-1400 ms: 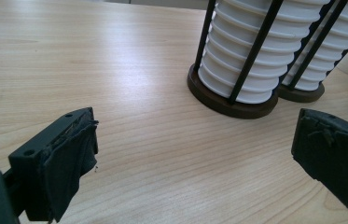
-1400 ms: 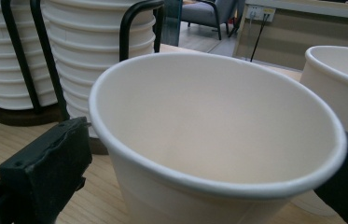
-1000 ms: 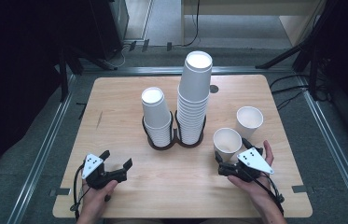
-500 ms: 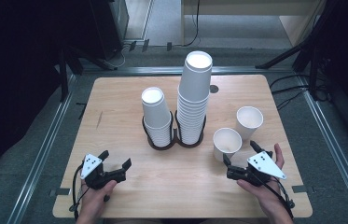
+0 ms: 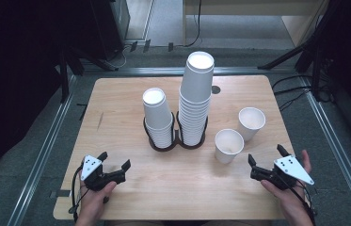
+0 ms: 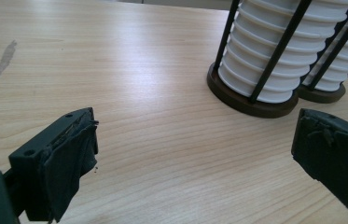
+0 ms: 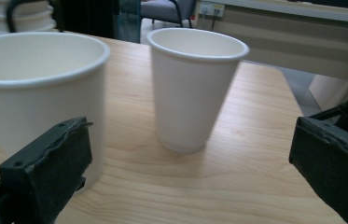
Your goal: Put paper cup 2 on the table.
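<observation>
Right gripper (image 5: 265, 161) spread, empty, just beside near white paper cup (image 5: 228, 145) — close squarely on its wall, gently; left gripper (image 5: 115, 161) spread, idle.

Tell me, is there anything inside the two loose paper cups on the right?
Both loose cups, the nearer cup and the farther cup, stand upright with open mouths; their visible insides look bare white. The right gripper view hides their bottoms behind the rims.

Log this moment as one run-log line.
left gripper: open, empty, near table edge | right gripper: open, empty, beside near loose cup | far loose cup: upright | stacks: two in holder
</observation>
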`<action>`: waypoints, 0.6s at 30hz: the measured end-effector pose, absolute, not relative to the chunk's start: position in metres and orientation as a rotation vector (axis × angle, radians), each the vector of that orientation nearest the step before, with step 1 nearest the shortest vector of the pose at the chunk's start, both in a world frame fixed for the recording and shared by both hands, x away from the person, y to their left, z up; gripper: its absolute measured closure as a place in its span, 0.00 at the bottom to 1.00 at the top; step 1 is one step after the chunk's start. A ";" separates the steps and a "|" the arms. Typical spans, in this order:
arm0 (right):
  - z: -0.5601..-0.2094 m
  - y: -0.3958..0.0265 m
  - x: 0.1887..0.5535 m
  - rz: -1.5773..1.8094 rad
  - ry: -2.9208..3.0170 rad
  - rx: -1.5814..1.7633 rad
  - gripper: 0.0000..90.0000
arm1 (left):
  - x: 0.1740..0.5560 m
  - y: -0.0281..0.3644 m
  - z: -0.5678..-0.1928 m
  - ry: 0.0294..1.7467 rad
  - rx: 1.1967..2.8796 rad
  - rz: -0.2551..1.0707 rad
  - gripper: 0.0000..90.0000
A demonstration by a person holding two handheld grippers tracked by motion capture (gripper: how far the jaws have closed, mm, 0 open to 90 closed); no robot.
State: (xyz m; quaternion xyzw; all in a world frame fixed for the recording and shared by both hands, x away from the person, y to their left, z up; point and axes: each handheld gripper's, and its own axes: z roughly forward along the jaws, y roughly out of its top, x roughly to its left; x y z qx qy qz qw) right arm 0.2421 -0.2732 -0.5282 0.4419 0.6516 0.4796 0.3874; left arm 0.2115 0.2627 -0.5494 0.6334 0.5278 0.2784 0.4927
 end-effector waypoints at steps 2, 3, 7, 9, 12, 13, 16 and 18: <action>-0.529 -0.281 0.244 1.215 1.639 1.154 0.00 | 0.212 0.264 -0.550 1.286 1.535 0.678 0.01; -0.530 -0.284 0.244 1.212 1.633 1.166 0.00 | 0.212 0.265 -0.550 1.291 1.529 0.685 0.01; -0.534 -0.300 0.247 1.173 1.604 1.201 0.00 | 0.212 0.270 -0.550 1.305 1.529 0.707 0.01; -0.536 -0.306 0.248 1.146 1.599 1.211 0.00 | 0.212 0.273 -0.551 1.313 1.533 0.713 0.01; -0.539 -0.315 0.250 1.129 1.581 1.242 0.00 | 0.213 0.280 -0.551 1.331 1.510 0.722 0.01; -0.540 -0.319 0.250 1.126 1.571 1.255 0.00 | 0.213 0.283 -0.551 1.338 1.505 0.723 0.01; -0.540 -0.324 0.251 1.112 1.564 1.274 0.00 | 0.213 0.290 -0.551 1.356 1.487 0.732 0.01; -0.541 -0.328 0.251 1.107 1.558 1.287 0.00 | 0.213 0.296 -0.551 1.360 1.469 0.732 0.01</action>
